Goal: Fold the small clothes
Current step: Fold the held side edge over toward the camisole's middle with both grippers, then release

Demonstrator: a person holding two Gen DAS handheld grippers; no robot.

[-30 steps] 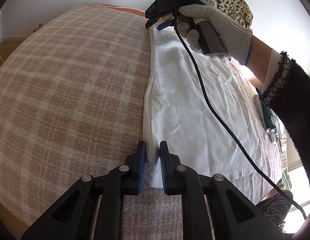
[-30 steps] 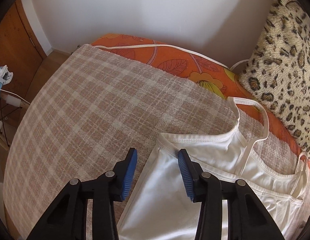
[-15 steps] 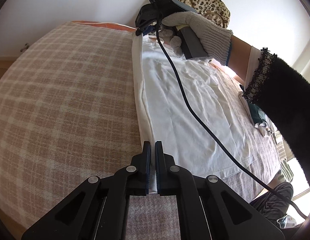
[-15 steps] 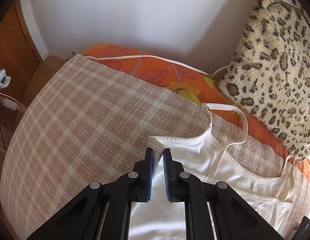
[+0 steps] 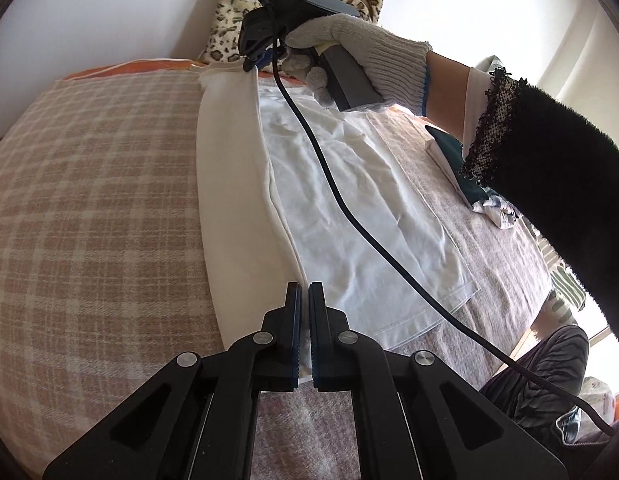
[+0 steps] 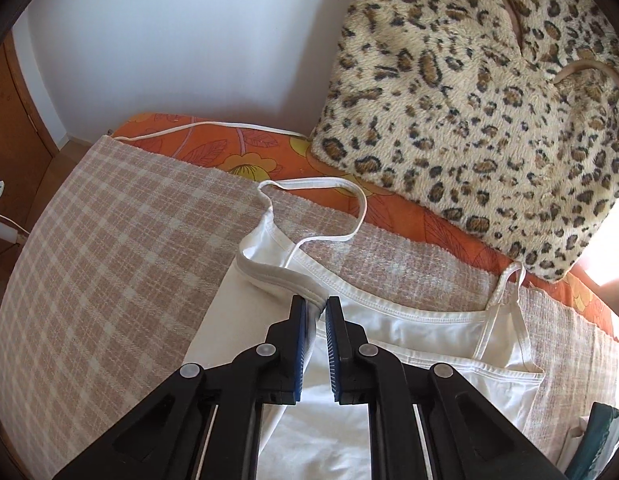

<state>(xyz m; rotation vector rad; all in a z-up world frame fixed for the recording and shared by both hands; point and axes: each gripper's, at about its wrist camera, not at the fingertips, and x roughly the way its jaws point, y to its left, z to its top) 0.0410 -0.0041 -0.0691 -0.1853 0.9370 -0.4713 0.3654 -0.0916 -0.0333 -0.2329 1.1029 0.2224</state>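
Note:
A white camisole [image 5: 349,208] with thin straps lies on a beige plaid blanket [image 5: 89,200]. Its left side edge is lifted off the blanket and turned over toward the middle. My left gripper [image 5: 304,300] is shut on the lower corner of that edge, at the hem. My right gripper [image 6: 317,312] is shut on the top corner by the armhole; in the left wrist view it [image 5: 255,62] shows at the far end, held by a gloved hand [image 5: 361,52]. One shoulder strap [image 6: 321,208] loops flat on the blanket; the other [image 6: 505,280] lies to the right.
A leopard-print cushion [image 6: 489,100] stands at the head of the bed on an orange flowered sheet [image 6: 213,152]. A dark teal folded garment [image 5: 453,160] lies right of the camisole. A black cable [image 5: 349,216] runs across the camisole. A dark sleeve [image 5: 549,184] fills the right.
Both grippers closed on the camisole's left edge, then lifted it and carried it rightward over the garment. The underside of the fabric now shows as a raised flap.

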